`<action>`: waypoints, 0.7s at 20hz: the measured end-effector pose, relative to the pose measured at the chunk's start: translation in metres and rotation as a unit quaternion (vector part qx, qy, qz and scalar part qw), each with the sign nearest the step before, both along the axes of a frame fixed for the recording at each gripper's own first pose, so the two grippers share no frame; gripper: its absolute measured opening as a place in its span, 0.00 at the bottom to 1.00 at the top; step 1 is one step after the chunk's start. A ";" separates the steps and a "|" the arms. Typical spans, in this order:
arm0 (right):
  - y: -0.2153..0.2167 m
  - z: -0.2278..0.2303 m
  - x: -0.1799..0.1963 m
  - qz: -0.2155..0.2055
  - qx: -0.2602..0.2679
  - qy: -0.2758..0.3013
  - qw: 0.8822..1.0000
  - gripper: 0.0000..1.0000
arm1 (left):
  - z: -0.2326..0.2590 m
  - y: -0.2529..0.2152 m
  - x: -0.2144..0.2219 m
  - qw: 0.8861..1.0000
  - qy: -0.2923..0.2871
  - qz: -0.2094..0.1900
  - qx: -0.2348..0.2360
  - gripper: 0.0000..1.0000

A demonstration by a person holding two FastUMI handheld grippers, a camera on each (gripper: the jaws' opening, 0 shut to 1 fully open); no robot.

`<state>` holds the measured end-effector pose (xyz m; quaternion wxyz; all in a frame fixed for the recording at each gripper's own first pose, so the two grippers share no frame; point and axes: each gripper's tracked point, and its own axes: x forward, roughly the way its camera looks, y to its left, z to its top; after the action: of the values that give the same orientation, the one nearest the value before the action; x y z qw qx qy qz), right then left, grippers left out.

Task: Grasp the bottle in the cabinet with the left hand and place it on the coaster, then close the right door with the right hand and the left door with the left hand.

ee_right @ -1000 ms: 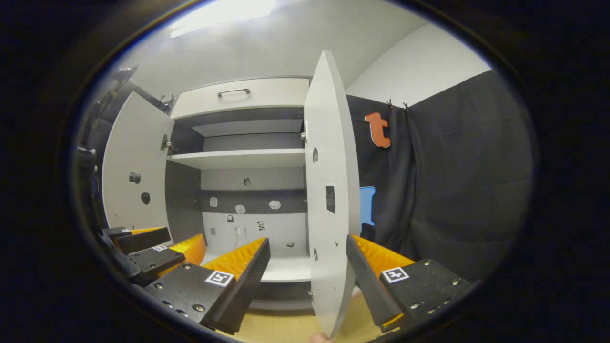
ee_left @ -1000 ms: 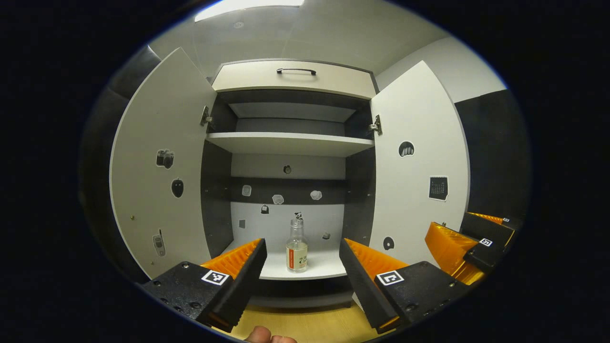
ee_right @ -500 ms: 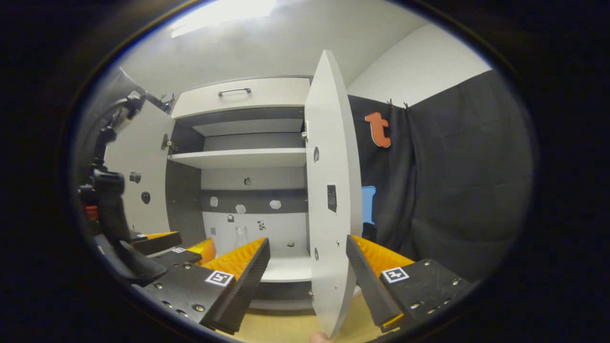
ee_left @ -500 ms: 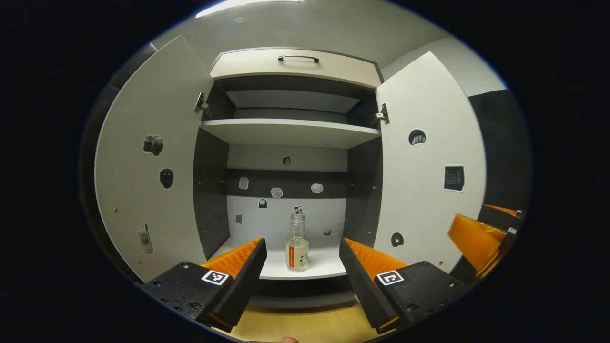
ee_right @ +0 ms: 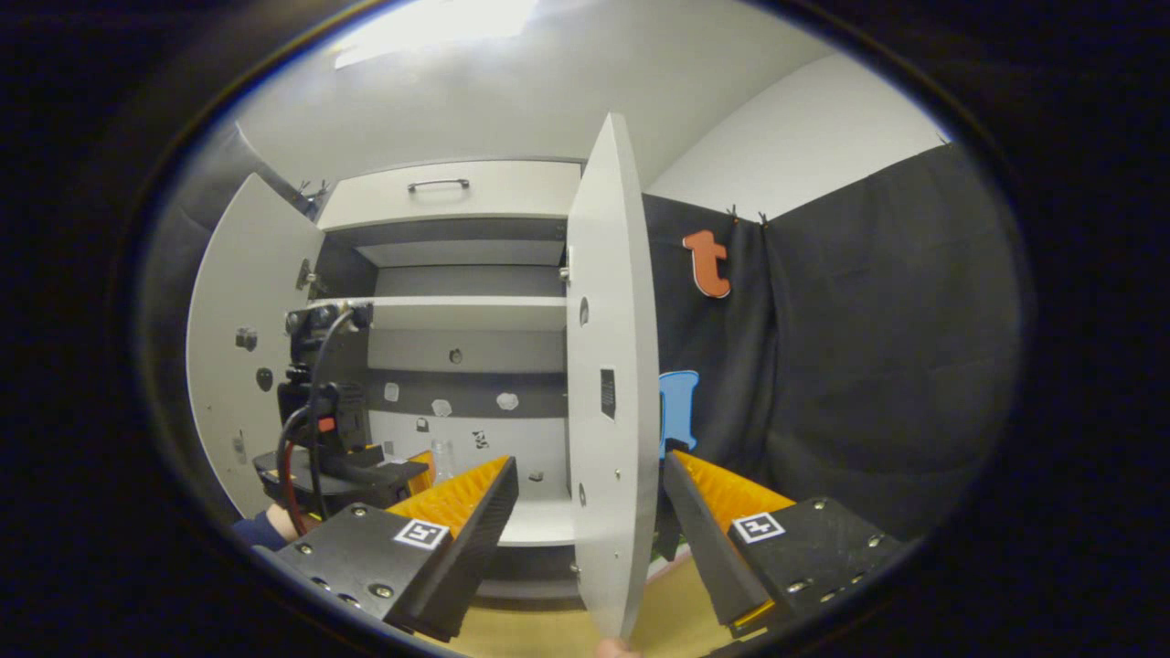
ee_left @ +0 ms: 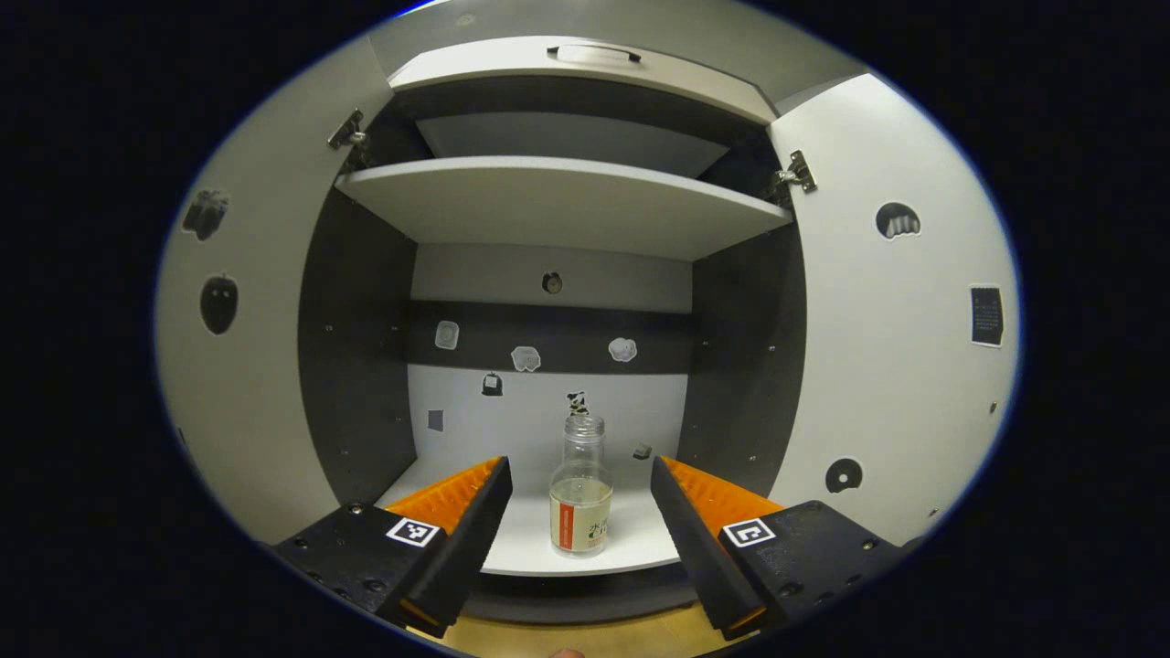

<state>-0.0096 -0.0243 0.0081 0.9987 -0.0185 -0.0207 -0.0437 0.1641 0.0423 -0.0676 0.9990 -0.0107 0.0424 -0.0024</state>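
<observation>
bottle [ee_left: 580,489]: clear glass, round, upright on white cabinet shelf [ee_left: 631,539]
left gripper [ee_left: 579,512]: jaws spread, bottle between, untouched
right gripper [ee_right: 590,512]: jaws apart, straddling flat right door [ee_right: 608,393] edge

A small clear glass bottle [ee_left: 580,498] with an open mouth, a white and red label and a little pale liquid stood upright near the front edge of the white lower shelf [ee_left: 631,535] in the grey cabinet. The white right door [ee_right: 608,402] and white left door [ee_left: 242,366] stood wide open.
</observation>
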 end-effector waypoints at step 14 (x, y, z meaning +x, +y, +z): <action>-0.023 -0.005 0.017 -0.034 -0.012 0.001 0.999 0.97 | -0.043 0.011 0.110 0.999 0.043 -0.003 -0.011 0.97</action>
<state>0.0071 -0.0470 0.0033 0.9964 -0.0307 -0.0195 -0.0771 0.2741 0.0538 -0.1109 0.9961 -0.0212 0.0851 -0.0059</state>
